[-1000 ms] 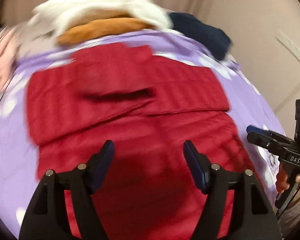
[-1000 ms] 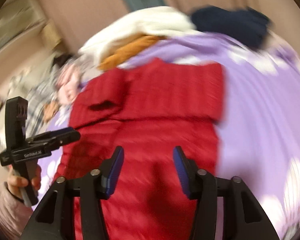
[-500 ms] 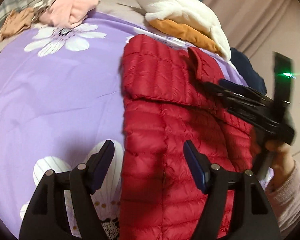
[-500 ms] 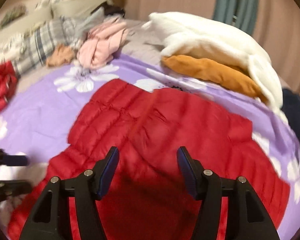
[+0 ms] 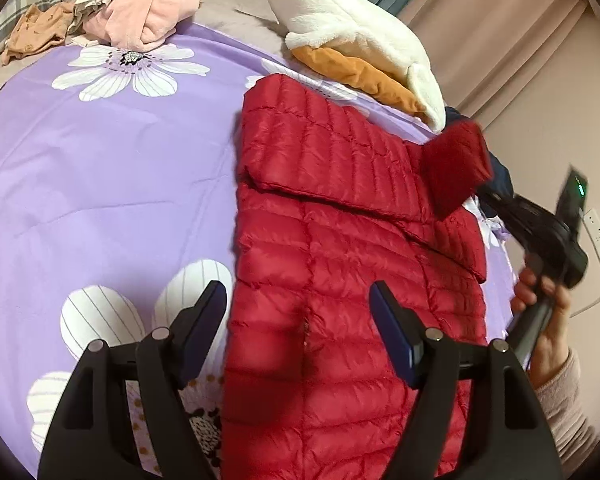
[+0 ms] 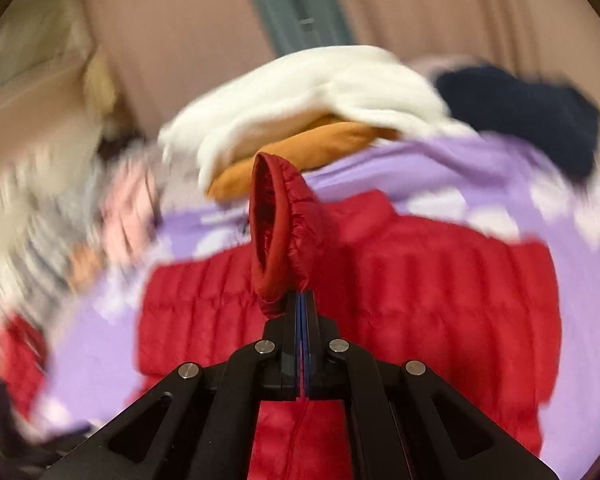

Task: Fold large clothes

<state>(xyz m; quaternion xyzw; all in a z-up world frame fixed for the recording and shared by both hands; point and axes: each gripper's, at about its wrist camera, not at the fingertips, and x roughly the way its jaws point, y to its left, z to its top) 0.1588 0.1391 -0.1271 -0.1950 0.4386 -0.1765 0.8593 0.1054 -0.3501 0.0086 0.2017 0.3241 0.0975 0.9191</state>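
Two grippers work over a purple flowered bedspread (image 5: 100,184). The left gripper (image 5: 300,320) hovers with jaws wide apart and empty above the red puffer jacket (image 5: 340,280) lying flat there. The right gripper (image 6: 303,300) has just snapped its jaws tight on the jacket's sleeve cuff (image 6: 276,232), lifting it.

Lying flat on the purple flower sheet (image 5: 100,168): a puffy red jacket (image 5: 340,280), stitched in rows. One sleeve folded across the top. The other sleeve's cuff (image 6: 278,236) lifting up off the jacket, its round opening showing, pinched in the right gripper (image 6: 303,304).
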